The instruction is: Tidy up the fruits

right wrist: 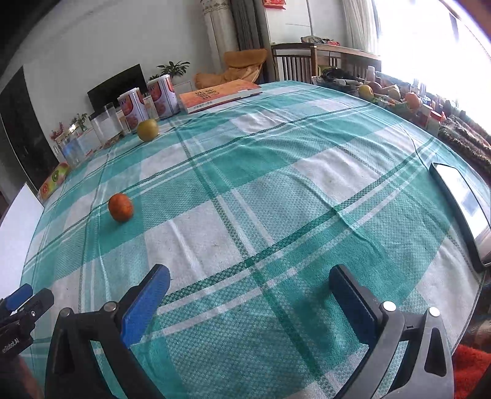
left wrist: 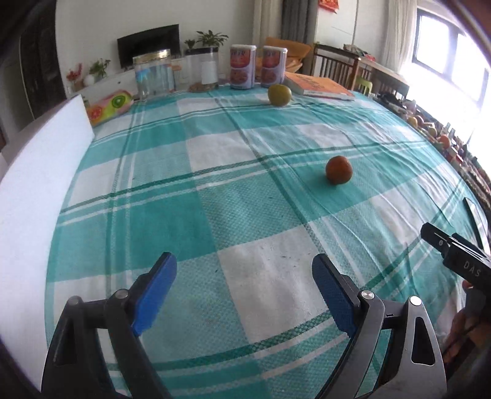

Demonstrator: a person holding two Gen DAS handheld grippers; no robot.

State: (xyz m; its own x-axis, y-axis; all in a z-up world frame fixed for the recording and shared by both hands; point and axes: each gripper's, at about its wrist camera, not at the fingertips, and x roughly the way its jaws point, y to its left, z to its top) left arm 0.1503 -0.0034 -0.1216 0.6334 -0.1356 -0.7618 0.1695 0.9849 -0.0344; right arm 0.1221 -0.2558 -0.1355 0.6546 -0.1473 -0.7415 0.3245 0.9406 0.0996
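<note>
Two grippers, both empty: L gripper [left wrist: 244, 291] jaws wide, R gripper [right wrist: 250, 302] wide. Orange fruit [left wrist: 338, 169] lies ahead, right-centre in L view; nearer L. Green fruit [left wrist: 279, 95] farther, upper centre.

Setting: a lived-in home, living/dining room. Evidence: table under a teal-and-white checked cloth [left wrist: 245, 190] fills the frame centre. Upper left, a dark flat screen [left wrist: 148, 43] on a white low cabinet [left wrist: 113, 80] with potted plants [left wrist: 211, 38]. Top centre, curtains [right wrist: 245, 24] and wooden chairs [right wrist: 294, 61]. Far table edge: two food cans [left wrist: 257, 66], clear jars [left wrist: 153, 75], an orange book [right wrist: 219, 93]. Upper right: bright window [left wrist: 451, 46]; below it a shelf cluttered with fruit and household items [right wrist: 396, 98].
</note>
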